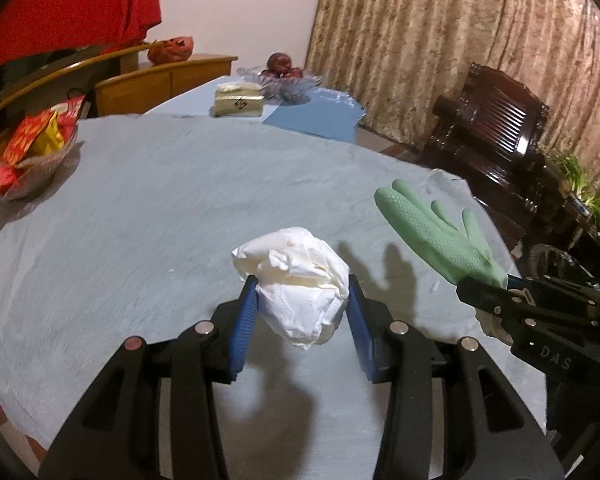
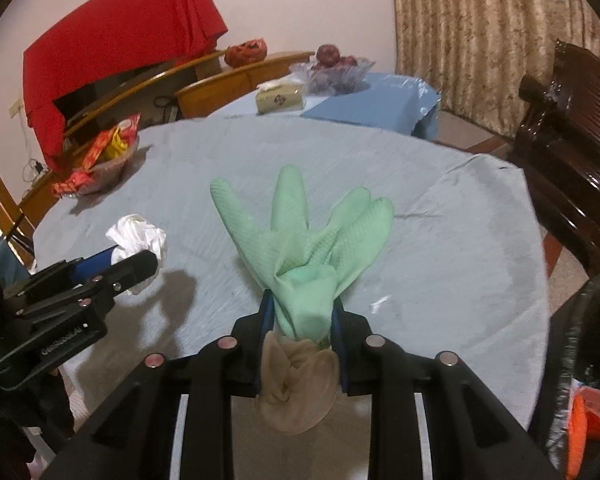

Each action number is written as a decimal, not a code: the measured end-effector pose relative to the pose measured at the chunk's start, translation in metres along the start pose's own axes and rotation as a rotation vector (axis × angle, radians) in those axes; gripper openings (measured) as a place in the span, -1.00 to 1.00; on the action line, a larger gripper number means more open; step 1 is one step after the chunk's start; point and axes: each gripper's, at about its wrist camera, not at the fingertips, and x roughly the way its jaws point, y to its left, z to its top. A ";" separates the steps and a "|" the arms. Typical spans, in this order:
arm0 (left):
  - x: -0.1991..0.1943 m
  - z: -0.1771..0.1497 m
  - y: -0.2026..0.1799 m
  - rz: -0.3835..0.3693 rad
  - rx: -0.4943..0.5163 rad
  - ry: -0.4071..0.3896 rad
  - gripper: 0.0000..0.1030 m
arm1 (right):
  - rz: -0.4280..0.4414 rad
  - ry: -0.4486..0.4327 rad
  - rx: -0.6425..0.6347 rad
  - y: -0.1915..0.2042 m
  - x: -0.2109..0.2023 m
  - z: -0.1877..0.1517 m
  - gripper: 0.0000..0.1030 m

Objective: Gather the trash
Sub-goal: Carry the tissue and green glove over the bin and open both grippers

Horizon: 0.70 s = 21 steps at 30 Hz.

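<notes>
My left gripper [image 1: 302, 292] is shut on a crumpled white tissue wad [image 1: 296, 280] and holds it above the round table [image 1: 160, 200]. My right gripper [image 2: 302, 308] is shut on a green rubber glove [image 2: 304, 236], fingers up, with its beige cuff [image 2: 296, 388] hanging below the jaws. The glove also shows at the right of the left wrist view [image 1: 436, 232]. The tissue wad [image 2: 138, 236] in the left gripper shows at the left of the right wrist view.
A bowl of red and yellow wrappers [image 1: 32, 148] stands at the table's left. A tissue box [image 1: 238, 100] and fruit bowl [image 1: 280, 72] stand on the far blue table. A dark wooden chair [image 1: 496, 128] stands right. A black bag [image 2: 580, 360] shows at right.
</notes>
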 end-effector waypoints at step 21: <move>-0.028 0.028 -0.152 -0.176 0.121 -0.085 -0.19 | -0.146 -0.176 0.123 -0.104 -0.125 -0.007 -0.49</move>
